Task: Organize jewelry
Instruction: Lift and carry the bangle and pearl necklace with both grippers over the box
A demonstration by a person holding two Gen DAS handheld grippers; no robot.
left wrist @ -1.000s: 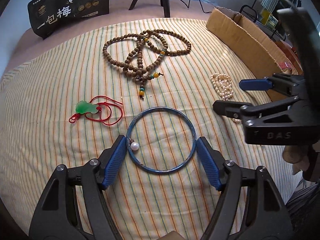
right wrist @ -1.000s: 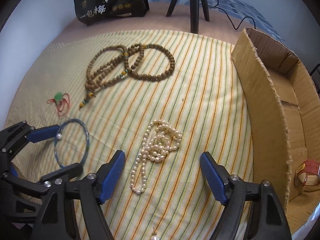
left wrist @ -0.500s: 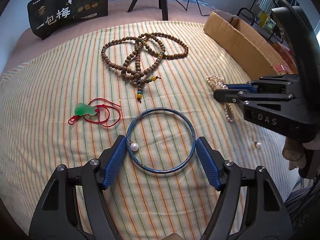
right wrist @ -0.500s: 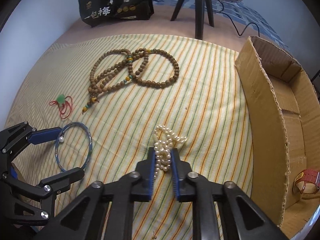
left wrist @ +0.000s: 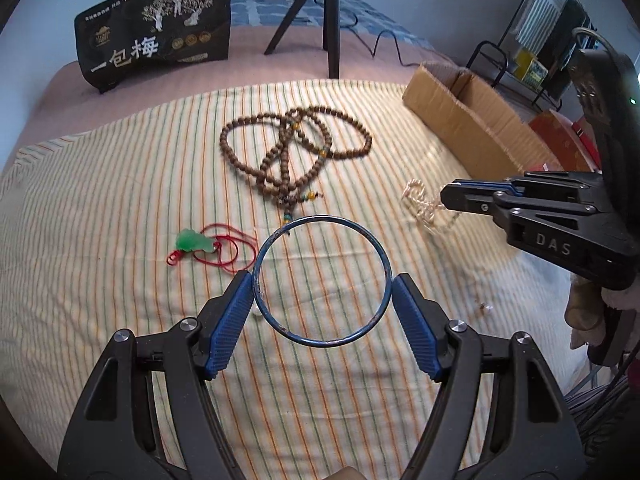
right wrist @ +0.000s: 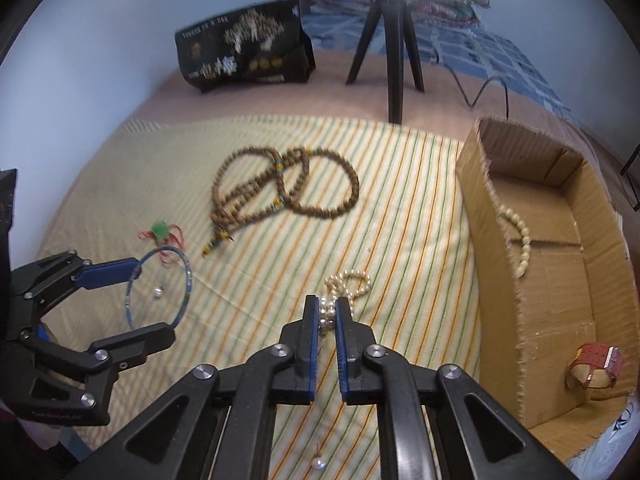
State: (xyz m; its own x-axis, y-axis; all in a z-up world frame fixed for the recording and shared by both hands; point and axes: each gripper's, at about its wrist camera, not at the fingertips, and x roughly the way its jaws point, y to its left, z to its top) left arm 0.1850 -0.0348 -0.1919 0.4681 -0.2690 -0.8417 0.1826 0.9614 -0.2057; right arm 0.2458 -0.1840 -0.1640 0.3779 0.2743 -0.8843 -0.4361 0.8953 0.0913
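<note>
**Pearls pinched, bangle gripped**

The pearl necklace (right wrist: pixel 347 285) was caught between the jaws of the right gripper (right wrist: pixel 328 318), which had just closed down narrow on a few of its strands; the rest of the string trailed onto the striped cloth (right wrist: pixel 400 216) just beyond the tips. In the left wrist view the pearls showed only as a pale blur ahead of that gripper's tips.

The left gripper (left wrist: pixel 322 304) held the blue bangle (left wrist: pixel 322 280) across its width, jaws spread wide, with one pad on each side of the ring. A single loose pearl (right wrist: pixel 158 292) showed through the ring in the right wrist view, and another loose pearl (right wrist: pixel 319 464) lay on the cloth near the bottom edge.

Farther out on the cloth lay the long string of brown wooden beads (left wrist: pixel 294 152), looped over itself, and a green pendant on a red cord (left wrist: pixel 192 242) just left of the bangle.

At the right edge of the cloth stood an open cardboard box (right wrist: pixel 500 264). Inside it were a strand of pale beads (right wrist: pixel 520 236) and a reddish bracelet (right wrist: pixel 594 366).

Behind the cloth stood a black printed bag (left wrist: pixel 156 48) and a black tripod (left wrist: pixel 330 20).
</note>
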